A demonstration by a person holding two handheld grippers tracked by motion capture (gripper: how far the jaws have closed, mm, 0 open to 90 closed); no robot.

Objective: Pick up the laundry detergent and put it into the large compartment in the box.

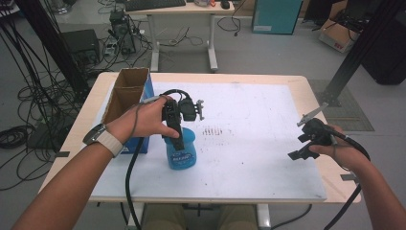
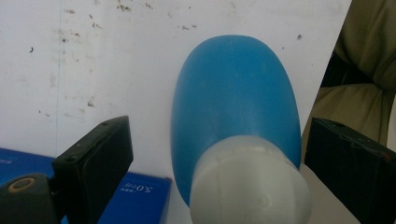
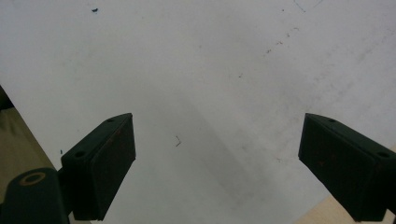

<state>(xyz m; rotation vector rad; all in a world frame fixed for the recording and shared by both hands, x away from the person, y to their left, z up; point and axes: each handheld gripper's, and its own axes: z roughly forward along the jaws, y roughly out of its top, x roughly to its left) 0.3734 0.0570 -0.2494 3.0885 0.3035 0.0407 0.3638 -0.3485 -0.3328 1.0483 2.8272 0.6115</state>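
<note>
A blue bottle point(image 1: 182, 154) with a white cap point(image 2: 250, 183) stands on the white mat point(image 1: 249, 143), left of the middle. My left gripper point(image 1: 175, 136) hangs right over its top, held in a hand with a wristwatch. In the left gripper view the bottle point(image 2: 236, 98) sits between the jaws of the left gripper point(image 2: 219, 135), which stand wide apart on either side of the cap without touching it. My right gripper point(image 1: 299, 146) hovers low over the mat's right part. In its own view the right gripper point(image 3: 217, 135) is open with bare mat between the jaws.
An open blue cardboard box point(image 1: 127, 94) stands at the mat's left edge, close behind the bottle; its blue side point(image 2: 135, 196) shows beside the left jaw. The wooden table's rim point(image 1: 335, 182) runs along the right. A desk, cables and boxes lie on the floor beyond.
</note>
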